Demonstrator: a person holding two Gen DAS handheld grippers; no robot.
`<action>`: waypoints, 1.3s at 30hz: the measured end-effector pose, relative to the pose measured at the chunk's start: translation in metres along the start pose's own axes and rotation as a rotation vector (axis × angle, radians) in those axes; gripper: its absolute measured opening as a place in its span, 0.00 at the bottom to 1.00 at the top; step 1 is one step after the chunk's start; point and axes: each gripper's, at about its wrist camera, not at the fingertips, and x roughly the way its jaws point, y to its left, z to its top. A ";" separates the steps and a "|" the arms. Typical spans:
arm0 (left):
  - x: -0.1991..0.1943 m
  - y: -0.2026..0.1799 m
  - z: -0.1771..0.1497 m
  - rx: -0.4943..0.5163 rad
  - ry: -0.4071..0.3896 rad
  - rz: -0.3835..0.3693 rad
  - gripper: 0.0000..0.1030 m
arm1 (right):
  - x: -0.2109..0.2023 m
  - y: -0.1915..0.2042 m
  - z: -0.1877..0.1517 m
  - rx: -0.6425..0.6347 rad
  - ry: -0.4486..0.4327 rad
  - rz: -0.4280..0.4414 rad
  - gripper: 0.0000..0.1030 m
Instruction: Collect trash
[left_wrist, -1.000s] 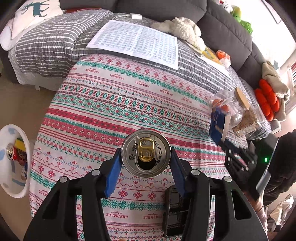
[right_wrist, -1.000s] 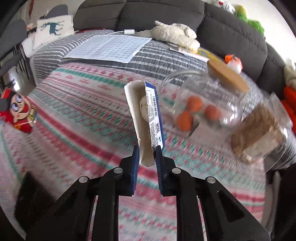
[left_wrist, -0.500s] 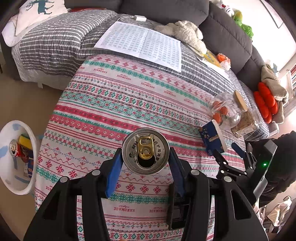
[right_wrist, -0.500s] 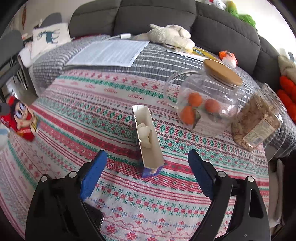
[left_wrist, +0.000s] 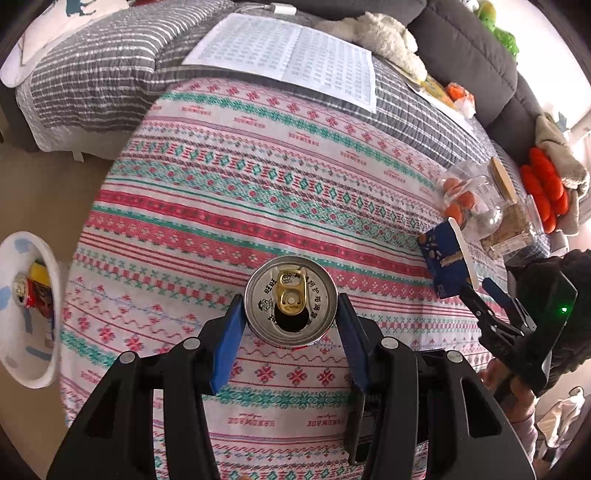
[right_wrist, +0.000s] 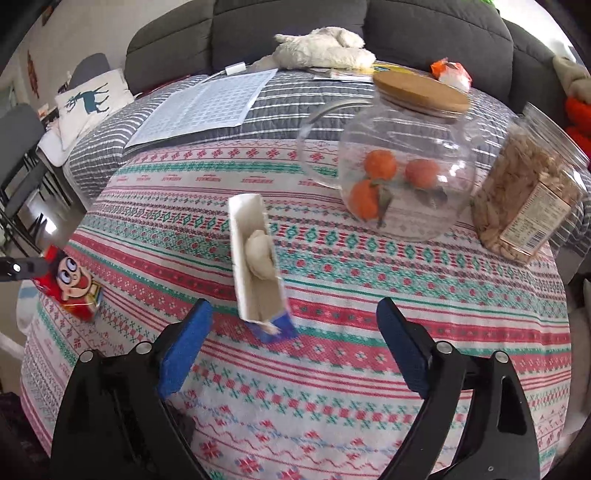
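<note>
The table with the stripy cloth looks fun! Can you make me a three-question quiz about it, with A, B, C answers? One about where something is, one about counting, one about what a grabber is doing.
1. Where is the white bin?
A. On the sofa
B. On the floor beside the table
C. On the table

2. How many orange fruits are in the glass jar?
A. Three
B. One
C. Six

3. What is the left gripper doing?
A. Hanging open with nothing
B. Holding the blue box
C. Clamping a drink can

Answers:
1. B: the left wrist view shows it below the tablecloth's edge.
2. A: three show through the glass.
3. C: its blue pads press both sides of the can; the blue box stands free between the right gripper's open jaws, which have just been opening.
</note>
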 end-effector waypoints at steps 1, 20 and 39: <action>0.001 -0.002 0.000 0.004 -0.004 0.005 0.49 | 0.000 -0.003 -0.001 0.004 0.003 0.002 0.87; 0.016 -0.024 -0.005 0.025 -0.021 0.085 0.83 | 0.002 0.007 -0.019 -0.082 -0.027 -0.016 0.91; 0.025 -0.025 -0.018 0.089 -0.116 0.155 0.44 | 0.005 0.003 -0.015 -0.012 -0.078 0.004 0.91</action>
